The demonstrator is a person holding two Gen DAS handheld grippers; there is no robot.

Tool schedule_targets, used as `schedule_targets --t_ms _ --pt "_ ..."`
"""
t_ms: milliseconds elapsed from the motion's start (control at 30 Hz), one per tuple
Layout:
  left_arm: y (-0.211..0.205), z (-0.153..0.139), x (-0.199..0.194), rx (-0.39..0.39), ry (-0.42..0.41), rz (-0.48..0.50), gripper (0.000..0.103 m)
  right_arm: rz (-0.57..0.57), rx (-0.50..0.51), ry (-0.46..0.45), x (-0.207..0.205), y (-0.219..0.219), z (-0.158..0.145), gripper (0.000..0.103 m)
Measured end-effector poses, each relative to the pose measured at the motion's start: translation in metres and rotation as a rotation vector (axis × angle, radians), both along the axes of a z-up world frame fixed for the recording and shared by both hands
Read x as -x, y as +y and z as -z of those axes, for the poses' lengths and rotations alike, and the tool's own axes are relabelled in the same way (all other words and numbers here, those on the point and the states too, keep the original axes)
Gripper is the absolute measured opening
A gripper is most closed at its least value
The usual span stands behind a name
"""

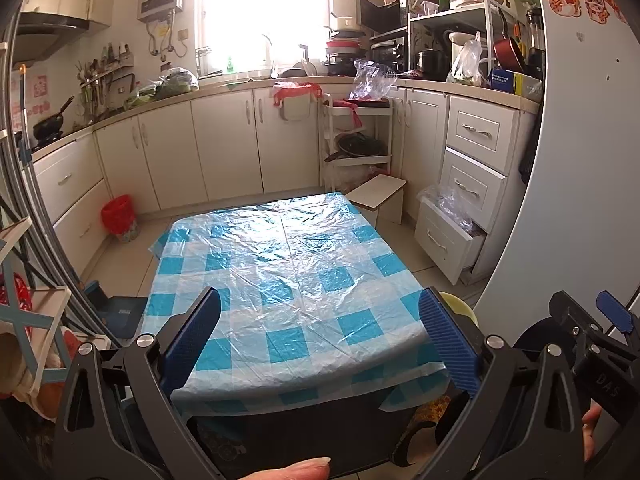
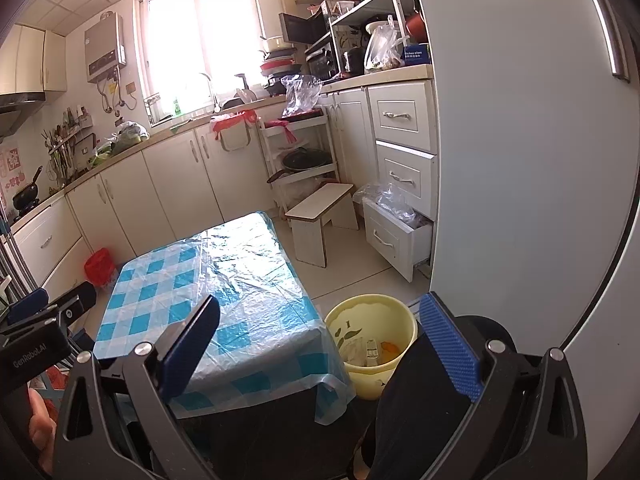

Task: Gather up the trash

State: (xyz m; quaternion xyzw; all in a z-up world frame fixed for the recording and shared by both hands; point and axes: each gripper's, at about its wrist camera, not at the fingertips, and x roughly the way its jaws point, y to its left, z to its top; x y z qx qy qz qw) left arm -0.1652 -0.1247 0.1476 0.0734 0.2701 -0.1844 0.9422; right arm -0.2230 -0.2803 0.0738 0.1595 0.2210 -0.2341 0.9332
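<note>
Between the left fingers, spread wide and holding nothing: a counter under a blue-and-white checked plastic sheet, bare of litter. Beyond the fingertips, past the far edge: a small white stool, a three-tier cart with a pan on its middle shelf, cream cabinets, a bright window. Off to the left of the left finger, on the floor by the cabinets: a red bin. Just past the right finger, peeping from behind the sheet's corner: the rim of a yellow bucket. Farther right: the right gripper, seen from the side, and a white fridge door with red stickers. In the right wrist view, right fingers likewise wide apart and empty. Between them, low and near the right finger: the yellow bucket standing on the floor just beside the counter's corner, touching or nearly touching the hanging sheet. Inside: trash, some pale wrappers and an orange scrap, too small to name further. Left of the left finger: the left gripper, jaws not readable from this side. Beyond the fingertips, against the drawers: the lowest drawer pulled open, stuffed with clear plastic bags.
</note>
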Motion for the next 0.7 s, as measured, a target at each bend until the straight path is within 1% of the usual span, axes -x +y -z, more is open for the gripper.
schedule_targets --t_ms 300,467,700 --pt "0.002 -0.003 0.002 0.005 -0.005 -0.012 0.095 -0.002 0.004 -0.006 0.002 0.002 -0.002 0.096" --pt "0.007 -0.003 0.001 0.005 -0.016 -0.044 0.095 -0.001 0.006 -0.006 0.003 0.002 -0.002 0.096" --pt "0.02 -0.003 -0.001 0.04 -0.02 -0.083 0.095 -0.003 0.014 0.005 0.004 0.002 -0.002 0.096"
